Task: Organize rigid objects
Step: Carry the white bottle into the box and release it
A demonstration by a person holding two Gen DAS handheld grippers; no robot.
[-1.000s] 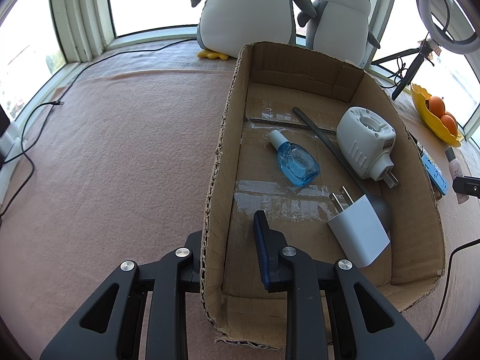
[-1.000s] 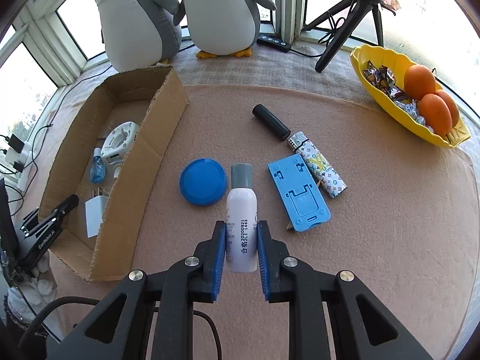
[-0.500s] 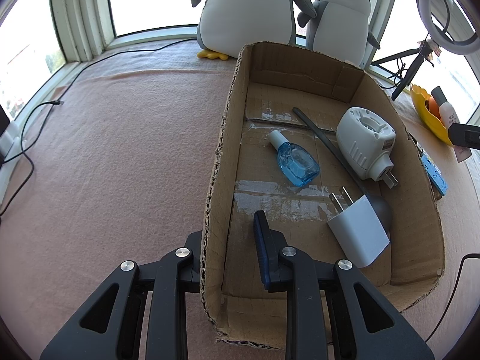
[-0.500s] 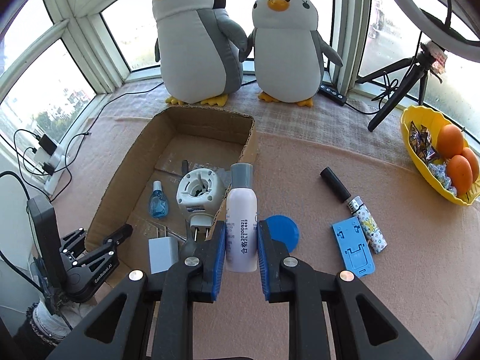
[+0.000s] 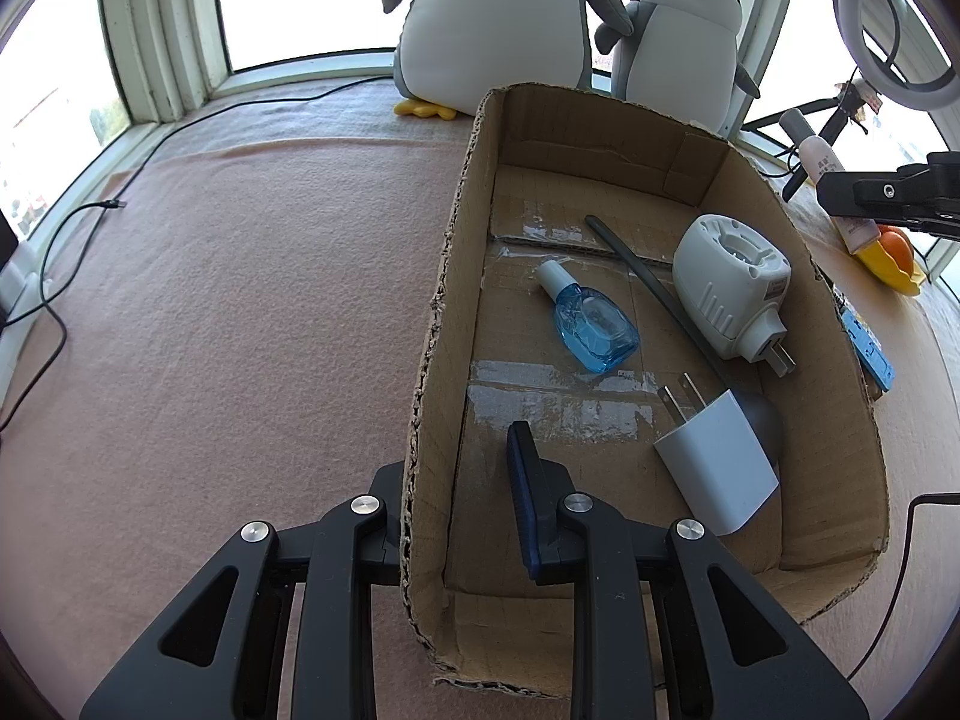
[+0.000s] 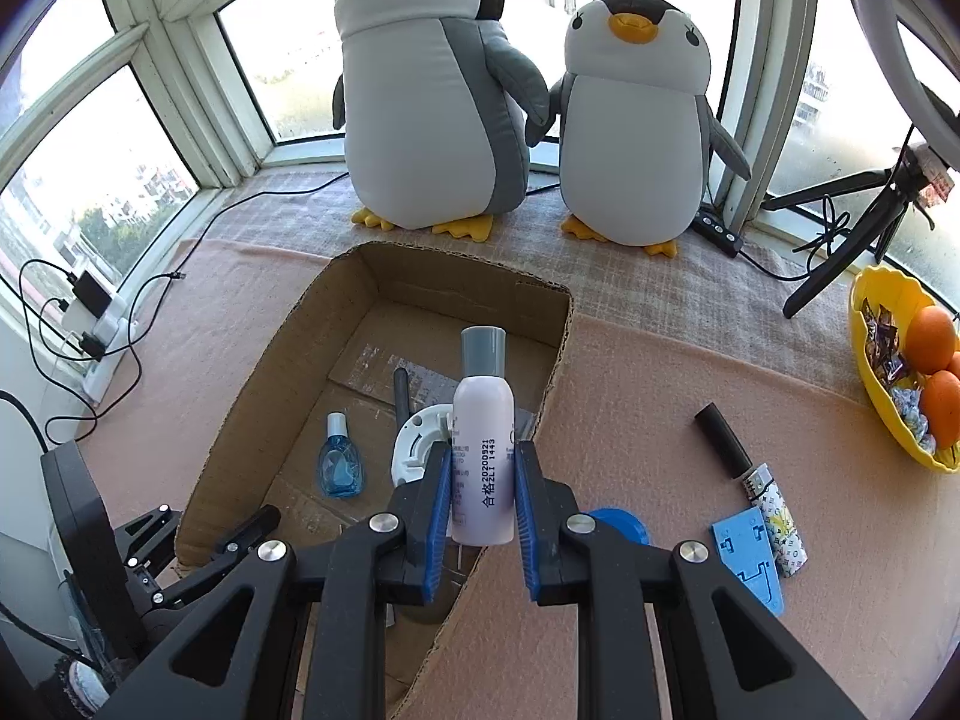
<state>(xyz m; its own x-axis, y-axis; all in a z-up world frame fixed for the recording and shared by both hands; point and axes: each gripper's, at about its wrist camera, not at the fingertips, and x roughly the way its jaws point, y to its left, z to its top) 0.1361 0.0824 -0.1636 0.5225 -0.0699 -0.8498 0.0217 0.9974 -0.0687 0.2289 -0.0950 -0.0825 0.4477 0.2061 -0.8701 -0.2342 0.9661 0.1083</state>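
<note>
Lifted over cardboard box (image 6: 558, 354) | bottle (image 6: 483, 450) upright, cap up | right hand-held gripper (image 6: 482, 498) pinching it

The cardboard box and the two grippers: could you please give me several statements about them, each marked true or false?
1. The right gripper is shut on the bottle. True.
2. The left gripper straddles a wall of the box, one finger inside and one outside. True.
3. The blue lid lies inside the box. False: the lid lies on the cloth outside it.
4. The box holds only the charger. False: the charger, a blue vial and a white plug-in unit lie in it.
5. The bottle's cap points up. True.
</note>
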